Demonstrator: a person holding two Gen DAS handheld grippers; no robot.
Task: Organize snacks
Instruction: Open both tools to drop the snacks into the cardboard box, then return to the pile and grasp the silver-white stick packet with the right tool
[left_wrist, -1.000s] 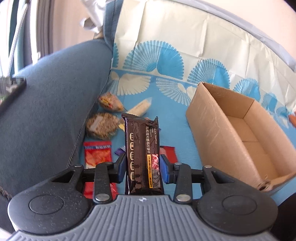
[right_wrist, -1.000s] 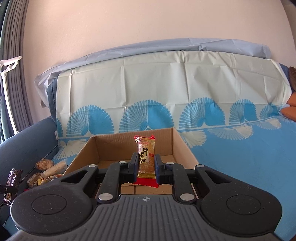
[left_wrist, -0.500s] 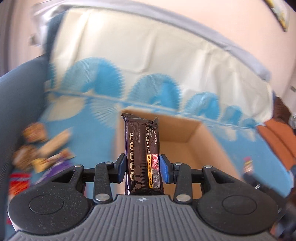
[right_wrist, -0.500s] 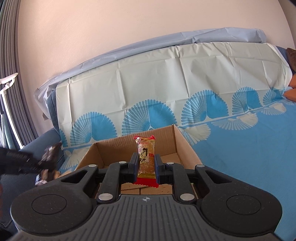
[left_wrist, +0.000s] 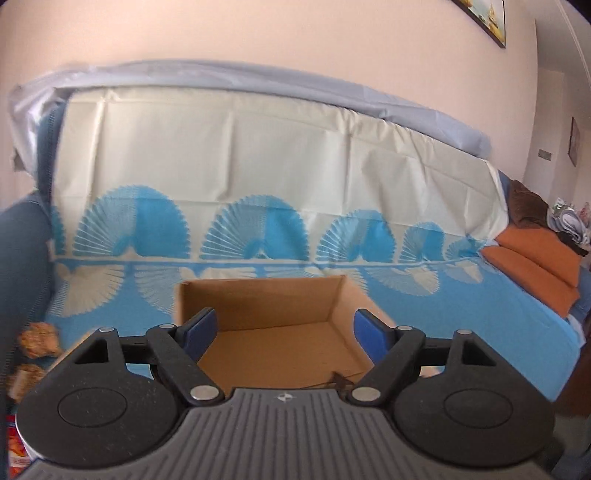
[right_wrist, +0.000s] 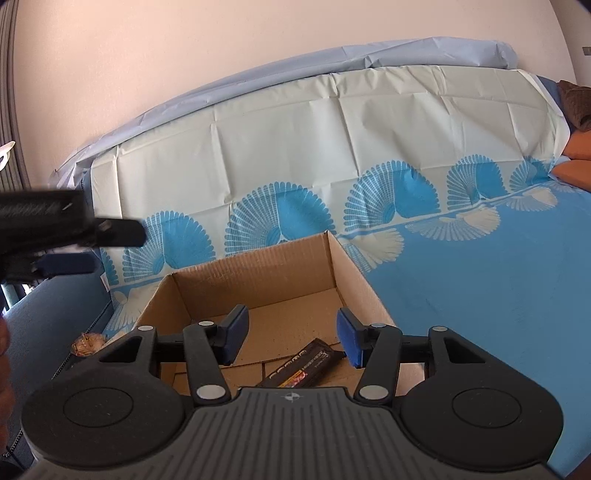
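Snack bar: a dark wrapped bar is seen lying flat on the floor of the cardboard box, near its front.
Right gripper: held over the box; its fingers are opening, with nothing gripped between them.
Left gripper: also over the box; fingers are opening wide, nothing between them.
Loose snacks: left on the blue patterned sheet, beside the box.

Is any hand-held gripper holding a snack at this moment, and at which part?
Nothing is held. The left hand-held gripper and the right hand-held gripper are both opening with nothing between their pads. A dark snack bar lies in the cardboard box.
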